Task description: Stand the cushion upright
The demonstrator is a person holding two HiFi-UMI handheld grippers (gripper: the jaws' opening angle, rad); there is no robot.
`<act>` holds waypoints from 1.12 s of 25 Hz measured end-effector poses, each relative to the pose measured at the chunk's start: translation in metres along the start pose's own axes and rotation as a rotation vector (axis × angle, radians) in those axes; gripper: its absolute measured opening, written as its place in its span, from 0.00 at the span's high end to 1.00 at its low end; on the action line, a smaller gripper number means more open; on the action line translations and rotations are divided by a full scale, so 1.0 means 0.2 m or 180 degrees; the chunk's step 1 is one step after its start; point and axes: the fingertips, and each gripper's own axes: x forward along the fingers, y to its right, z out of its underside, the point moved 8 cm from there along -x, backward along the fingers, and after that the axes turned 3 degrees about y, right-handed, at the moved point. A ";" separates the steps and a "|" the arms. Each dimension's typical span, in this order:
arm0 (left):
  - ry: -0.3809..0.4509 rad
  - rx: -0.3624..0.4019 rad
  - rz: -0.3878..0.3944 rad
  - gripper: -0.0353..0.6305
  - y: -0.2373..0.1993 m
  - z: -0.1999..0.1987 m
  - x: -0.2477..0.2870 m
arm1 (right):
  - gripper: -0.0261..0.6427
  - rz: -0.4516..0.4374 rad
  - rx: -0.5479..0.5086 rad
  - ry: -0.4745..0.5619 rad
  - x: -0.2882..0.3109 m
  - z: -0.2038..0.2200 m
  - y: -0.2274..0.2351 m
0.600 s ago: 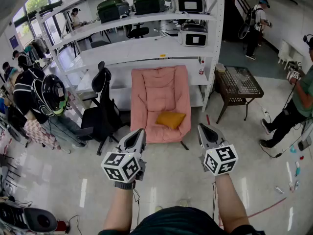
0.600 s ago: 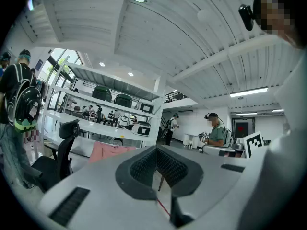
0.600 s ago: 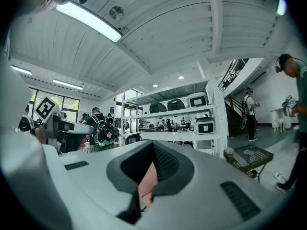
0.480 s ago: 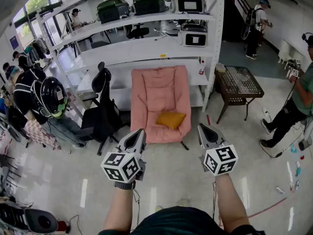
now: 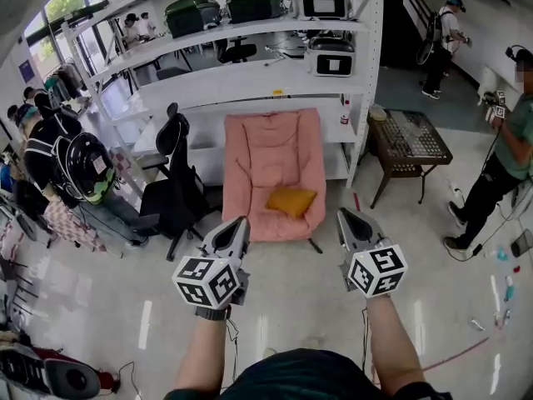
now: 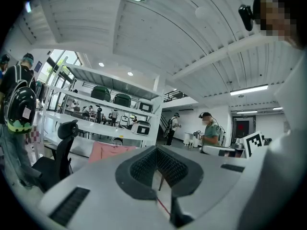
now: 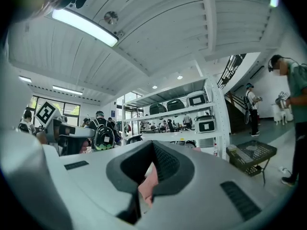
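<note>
Rack (image 5: 233, 82): white, several tiers, across 12 o'clock of the head view. Chair (image 5: 271, 152): pink, padded, set low against the rack's foot, back upright, seat facing the person. Cushion (image 5: 291, 200): mustard, small, lying flat on the seat toward the chair's 5 o'clock corner, touching the seat only. Left gripper (image 5: 236, 226) and right gripper (image 5: 345, 217): both held level, side by side, well apart from the cushion, which sits at 12 o'clock between their lines; each has its jaws closed tip to tip with nothing between them. Handling, as judged: light, soft, limp, not fragile, fabric unlikely to slip; likely to sag or topple unless leaned on the chair back. Take hold at a corner or along the near edge, pinching a fold, one gripper lifting and the other steadying. Views: only the head view shows the cushion and its place. The left gripper view shows just the chair's top at 9 o'clock of its jaws; the right gripper view shows a pink sliver below its tips. Both confirm the meeting pads.
</note>
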 end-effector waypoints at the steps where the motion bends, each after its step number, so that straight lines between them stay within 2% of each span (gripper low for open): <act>1: -0.0005 0.0004 -0.0006 0.94 0.01 0.01 0.01 | 0.96 0.0002 0.0015 0.0003 0.00 0.01 0.01; 8: -0.0024 0.0026 -0.0078 0.94 0.07 0.04 0.10 | 0.96 -0.0003 0.0068 -0.0012 0.00 0.04 0.15; 17: 0.0017 0.0085 -0.0319 0.94 0.14 0.12 0.22 | 0.96 -0.0039 0.0217 -0.0056 -0.01 0.15 0.37; 28: -0.0010 0.0112 -0.0365 0.94 0.09 0.17 0.40 | 0.96 -0.0026 0.0222 -0.0110 0.09 0.21 0.48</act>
